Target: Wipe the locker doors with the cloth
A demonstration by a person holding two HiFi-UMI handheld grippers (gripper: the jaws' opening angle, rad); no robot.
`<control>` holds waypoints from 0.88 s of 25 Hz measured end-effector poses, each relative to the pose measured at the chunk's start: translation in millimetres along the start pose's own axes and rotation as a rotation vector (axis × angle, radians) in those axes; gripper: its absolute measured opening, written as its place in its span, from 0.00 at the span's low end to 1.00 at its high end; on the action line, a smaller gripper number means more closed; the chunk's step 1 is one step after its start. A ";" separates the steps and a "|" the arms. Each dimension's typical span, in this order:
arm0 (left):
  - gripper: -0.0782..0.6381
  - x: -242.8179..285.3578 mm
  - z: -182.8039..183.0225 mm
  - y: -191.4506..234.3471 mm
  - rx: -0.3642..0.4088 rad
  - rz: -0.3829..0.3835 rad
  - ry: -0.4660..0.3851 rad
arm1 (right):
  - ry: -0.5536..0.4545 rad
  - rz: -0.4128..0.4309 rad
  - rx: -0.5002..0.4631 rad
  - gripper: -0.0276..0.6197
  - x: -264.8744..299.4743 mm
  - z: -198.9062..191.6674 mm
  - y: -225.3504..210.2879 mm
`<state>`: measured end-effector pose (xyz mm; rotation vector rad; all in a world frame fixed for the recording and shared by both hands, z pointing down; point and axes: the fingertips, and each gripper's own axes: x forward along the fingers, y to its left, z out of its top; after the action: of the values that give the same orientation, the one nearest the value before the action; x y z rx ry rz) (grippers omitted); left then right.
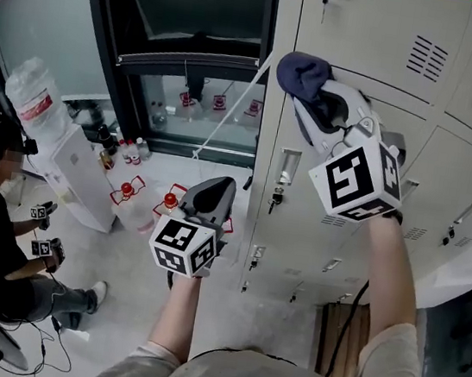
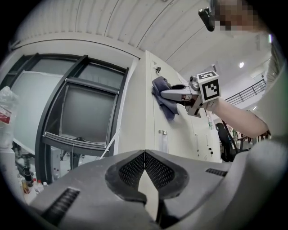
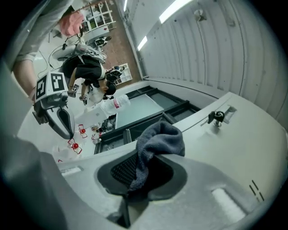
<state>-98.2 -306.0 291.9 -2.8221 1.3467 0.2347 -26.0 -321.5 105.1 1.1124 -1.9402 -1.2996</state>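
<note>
High on the beige metal locker doors (image 1: 369,45), the right claw (image 1: 311,98) is holding a dark blue-grey cloth (image 1: 301,72) against the panel near the bank's left corner. Its jaws are clamping a fold of that cloth between them. Lower and to the left, the left claw (image 1: 211,195) is hanging in the air apart from the lockers, with its jaws closed together on nothing. Each claw's cube (image 1: 359,179) is showing black-and-white square markers. Beside the dark window (image 1: 200,13), a clear water bottle (image 1: 33,95) is carrying a red label (image 1: 36,108) whose print is too small to read.
</note>
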 end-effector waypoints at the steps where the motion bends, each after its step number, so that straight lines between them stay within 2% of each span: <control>1: 0.11 -1.1 -2.1 2.5 -0.009 0.010 0.002 | 0.004 0.000 -0.012 0.13 1.4 0.1 0.1; 8: 0.11 6.8 -13.0 6.0 -0.043 0.029 0.004 | -0.018 -0.013 -0.055 0.13 6.9 -7.1 18.0; 22: 0.11 12.6 -27.7 2.7 -0.048 0.036 0.007 | 0.005 0.042 -0.086 0.13 5.1 -46.6 101.8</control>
<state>-88.8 -319.3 317.8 -2.8420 1.4141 0.2611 -25.3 -328.5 217.0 1.0260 -1.8756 -1.3433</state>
